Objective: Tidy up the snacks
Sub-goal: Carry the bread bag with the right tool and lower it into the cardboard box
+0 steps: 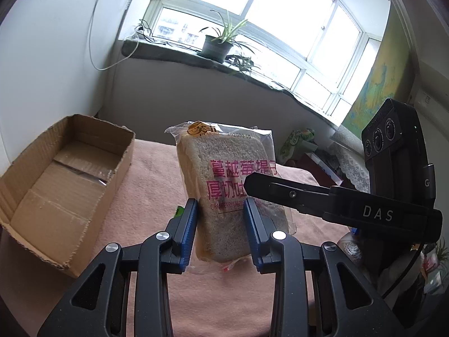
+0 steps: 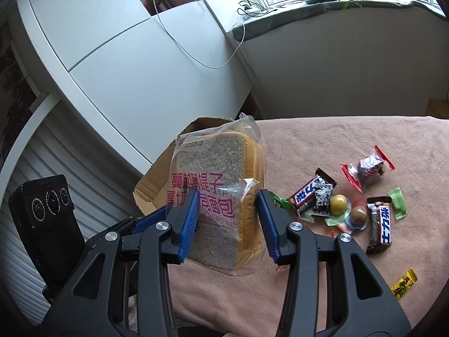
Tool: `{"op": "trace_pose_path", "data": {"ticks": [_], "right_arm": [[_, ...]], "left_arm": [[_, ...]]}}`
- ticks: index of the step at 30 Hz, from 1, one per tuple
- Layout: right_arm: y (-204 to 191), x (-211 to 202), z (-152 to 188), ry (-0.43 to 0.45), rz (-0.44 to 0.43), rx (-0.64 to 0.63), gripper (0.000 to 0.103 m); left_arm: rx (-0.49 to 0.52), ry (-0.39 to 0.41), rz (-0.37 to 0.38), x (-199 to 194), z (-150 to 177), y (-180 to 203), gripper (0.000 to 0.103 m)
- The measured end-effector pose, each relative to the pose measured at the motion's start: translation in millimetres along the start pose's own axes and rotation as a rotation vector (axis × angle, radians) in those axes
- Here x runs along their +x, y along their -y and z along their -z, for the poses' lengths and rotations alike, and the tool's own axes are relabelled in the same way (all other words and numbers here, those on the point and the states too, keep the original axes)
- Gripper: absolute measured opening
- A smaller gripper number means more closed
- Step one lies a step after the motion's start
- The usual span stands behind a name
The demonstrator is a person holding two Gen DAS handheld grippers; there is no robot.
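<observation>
A clear bag of sliced bread [image 1: 224,185] with pink print is held upright above the pink cloth. My left gripper [image 1: 220,221] is shut on its lower part. My right gripper [image 2: 227,219] is also shut on the same bread bag [image 2: 219,196], its finger [image 1: 283,193] crossing the bag in the left wrist view. An empty open cardboard box [image 1: 64,185] sits at the left on the cloth; it shows behind the bag in the right wrist view [image 2: 151,179].
Loose snacks lie on the pink cloth [image 2: 336,140] at the right: two Snickers bars [image 2: 308,193], round wrapped candies [image 2: 338,205], a red-edged packet [image 2: 367,168], a yellow candy [image 2: 404,283]. A white cabinet [image 2: 126,70] stands behind the box.
</observation>
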State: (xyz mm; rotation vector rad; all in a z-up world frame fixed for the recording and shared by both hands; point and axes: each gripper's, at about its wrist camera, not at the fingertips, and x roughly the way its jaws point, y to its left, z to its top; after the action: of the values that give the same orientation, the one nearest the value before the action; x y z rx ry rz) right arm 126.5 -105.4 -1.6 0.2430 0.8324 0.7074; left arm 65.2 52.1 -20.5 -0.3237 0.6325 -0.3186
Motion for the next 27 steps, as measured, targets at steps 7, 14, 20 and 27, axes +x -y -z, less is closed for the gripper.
{"op": "trace_pose_path", "data": {"ticks": [7, 14, 20, 27], "right_arm": [[-38, 41, -19, -0.036, -0.054, -0.076, 0.045], [-73, 88, -33, -0.089, -0.081, -0.149, 0.045], [-84, 130, -36, -0.149, -0.112, -0.168, 0.045], [-90, 160, -36, -0.2, -0.127, -0.193, 0.045]], "left_arm": [[-0.046, 0.051, -0.08, -19, -11, -35, 0.031], [-0.102, 0.078, -0.154, -29, -17, -76, 0.032], [-0.16, 0.072, -0.214, -27, -21, -109, 0.032], [-0.209, 0.061, -0.255, -20, -20, -131, 0.032]]}}
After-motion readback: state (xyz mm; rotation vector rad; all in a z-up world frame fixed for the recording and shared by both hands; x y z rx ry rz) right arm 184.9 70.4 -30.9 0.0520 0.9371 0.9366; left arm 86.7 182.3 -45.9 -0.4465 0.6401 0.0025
